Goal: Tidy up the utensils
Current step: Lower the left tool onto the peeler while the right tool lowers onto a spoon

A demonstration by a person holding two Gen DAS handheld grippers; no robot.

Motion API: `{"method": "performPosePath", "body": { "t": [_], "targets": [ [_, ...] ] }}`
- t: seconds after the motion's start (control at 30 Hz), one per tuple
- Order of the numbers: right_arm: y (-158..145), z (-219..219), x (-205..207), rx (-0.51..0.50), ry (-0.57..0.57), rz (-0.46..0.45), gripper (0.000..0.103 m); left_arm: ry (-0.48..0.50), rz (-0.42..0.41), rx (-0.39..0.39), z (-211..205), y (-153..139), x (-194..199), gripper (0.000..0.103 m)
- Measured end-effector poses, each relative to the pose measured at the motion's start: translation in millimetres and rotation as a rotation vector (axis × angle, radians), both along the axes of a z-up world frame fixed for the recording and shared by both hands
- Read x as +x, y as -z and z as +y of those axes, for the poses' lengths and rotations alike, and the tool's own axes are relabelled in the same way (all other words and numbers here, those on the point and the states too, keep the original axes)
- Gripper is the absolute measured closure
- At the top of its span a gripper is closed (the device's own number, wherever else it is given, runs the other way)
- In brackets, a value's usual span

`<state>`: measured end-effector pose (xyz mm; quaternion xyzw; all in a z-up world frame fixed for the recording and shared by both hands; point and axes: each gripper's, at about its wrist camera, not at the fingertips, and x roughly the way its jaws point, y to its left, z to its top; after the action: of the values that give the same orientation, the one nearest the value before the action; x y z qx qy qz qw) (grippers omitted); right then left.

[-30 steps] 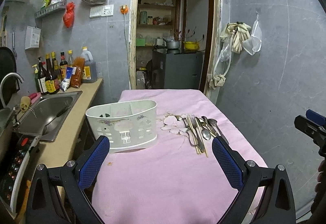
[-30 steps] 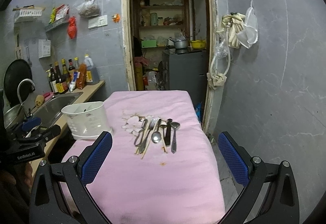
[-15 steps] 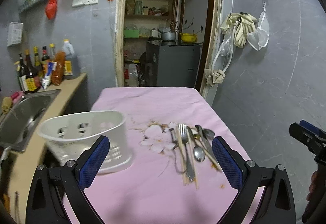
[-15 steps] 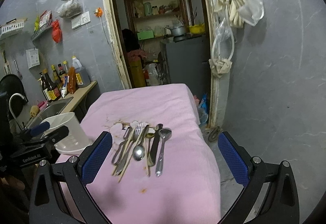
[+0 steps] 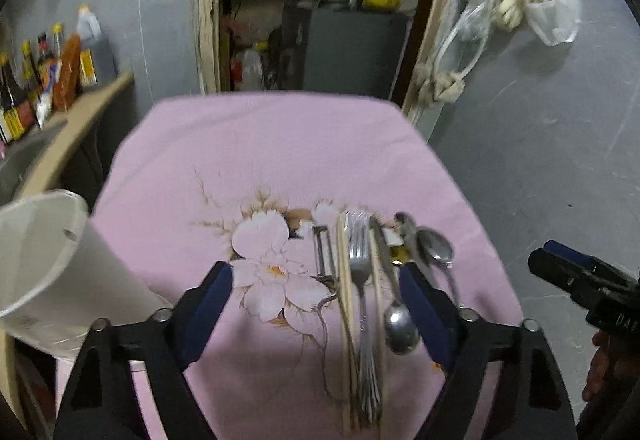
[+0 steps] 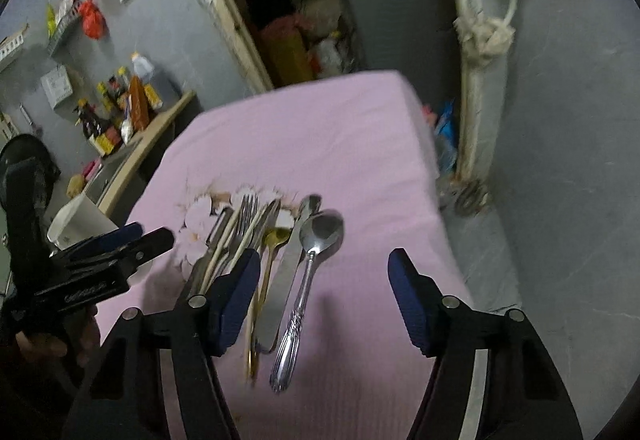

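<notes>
both claws, the left claw point(image 5: 316, 286) and right claw point(image 6: 324, 272), have just been closing (nothing gripped yet) above the row of steel cutlery point(image 5: 360, 280) on the pink-clothed surface point(image 5: 260, 144).

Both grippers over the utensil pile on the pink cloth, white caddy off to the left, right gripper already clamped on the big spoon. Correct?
Not clamped. In the right wrist view the right gripper is open: its jaws have just been closing, but the big spoon lies untouched on the pink cloth between them. The left gripper, utensil pile and white caddy are as stated.
</notes>
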<state>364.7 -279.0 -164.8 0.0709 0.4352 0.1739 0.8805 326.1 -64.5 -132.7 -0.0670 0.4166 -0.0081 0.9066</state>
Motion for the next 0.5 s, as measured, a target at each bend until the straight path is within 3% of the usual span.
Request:
{"method": "performPosePath", "body": {
  "t": [0.13, 0.3, 0.5],
  "targets": [
    [27, 13, 21, 0.015, -0.038, 0.076, 0.06, -0.034, 0.083, -0.064, 7, 25, 21, 0.034],
    [53, 22, 40, 0.059, -0.061, 0.153, 0.063, -0.038, 0.168, -0.109, 5, 49, 38, 0.05],
    [66, 32, 52, 0.109, -0.084, 0.146, 0.072, -0.031, 0.176, -0.117, 0, 57, 48, 0.062]
  ]
}}
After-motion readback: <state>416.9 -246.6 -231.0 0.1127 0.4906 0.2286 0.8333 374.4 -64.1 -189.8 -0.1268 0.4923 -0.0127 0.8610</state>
